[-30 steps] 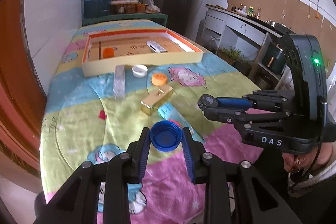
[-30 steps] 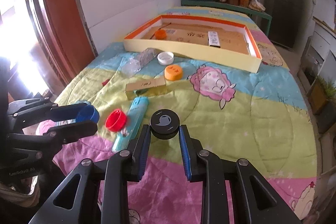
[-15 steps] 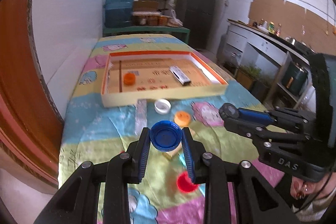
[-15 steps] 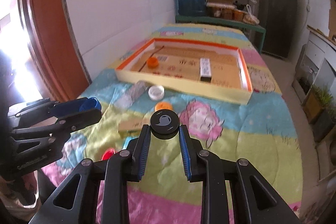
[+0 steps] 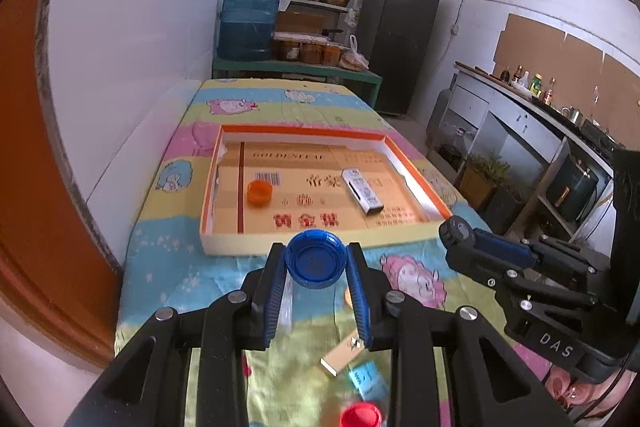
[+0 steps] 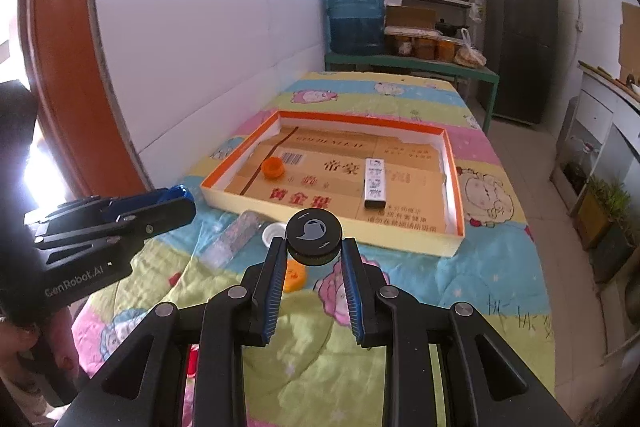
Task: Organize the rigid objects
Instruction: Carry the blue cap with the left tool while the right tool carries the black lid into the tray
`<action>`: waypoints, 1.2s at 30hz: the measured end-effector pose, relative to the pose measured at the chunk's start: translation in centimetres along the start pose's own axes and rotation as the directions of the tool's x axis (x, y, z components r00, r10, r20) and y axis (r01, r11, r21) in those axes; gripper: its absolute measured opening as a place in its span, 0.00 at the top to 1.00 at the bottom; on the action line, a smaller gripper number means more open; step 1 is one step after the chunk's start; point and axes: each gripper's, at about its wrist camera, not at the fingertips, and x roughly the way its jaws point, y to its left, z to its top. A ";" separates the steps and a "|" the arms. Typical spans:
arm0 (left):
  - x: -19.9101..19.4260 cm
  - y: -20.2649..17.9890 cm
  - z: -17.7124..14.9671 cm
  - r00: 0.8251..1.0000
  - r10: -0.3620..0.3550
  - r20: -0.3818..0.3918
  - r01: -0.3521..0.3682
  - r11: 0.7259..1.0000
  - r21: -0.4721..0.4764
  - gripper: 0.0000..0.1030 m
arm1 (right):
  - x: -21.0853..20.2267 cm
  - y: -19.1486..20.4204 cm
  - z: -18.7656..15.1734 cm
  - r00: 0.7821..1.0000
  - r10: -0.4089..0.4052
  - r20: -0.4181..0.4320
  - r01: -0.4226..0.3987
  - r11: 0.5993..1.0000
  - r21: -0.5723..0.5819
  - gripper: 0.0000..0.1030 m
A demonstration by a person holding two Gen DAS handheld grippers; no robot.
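Observation:
My left gripper (image 5: 316, 259) is shut on a blue bottle cap (image 5: 315, 259), held in the air just short of the near wall of the orange-rimmed box lid (image 5: 304, 241). My right gripper (image 6: 314, 241) is shut on a black round cap (image 6: 314, 235), held above the cloth in front of the same lid (image 6: 400, 239). Inside the lid lie an orange cap (image 5: 259, 193) and a white rectangular pack (image 5: 362, 195). The right gripper shows at the right of the left wrist view (image 5: 464, 233); the left gripper shows at the left of the right wrist view (image 6: 176, 201).
On the cartoon-print cloth (image 6: 500, 267) lie a clear plastic box (image 6: 236, 235), a white cap (image 6: 274, 233), an orange cap (image 6: 294, 277), a gold box (image 5: 344, 355), a teal tube (image 5: 366, 381) and a red cap (image 5: 360, 415). A white wall runs along the left.
Both grippers have risen and moved forward toward the box lid, each still holding its cap. The loose items on the cloth have dropped to the bottom of both views.

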 end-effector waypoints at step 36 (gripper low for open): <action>14.7 0.6 8.2 0.988 0.052 -0.144 -0.059 0.997 -0.047 0.70 | 10.9 -11.8 7.3 0.993 -0.060 -0.103 0.072 0.992 0.108 0.73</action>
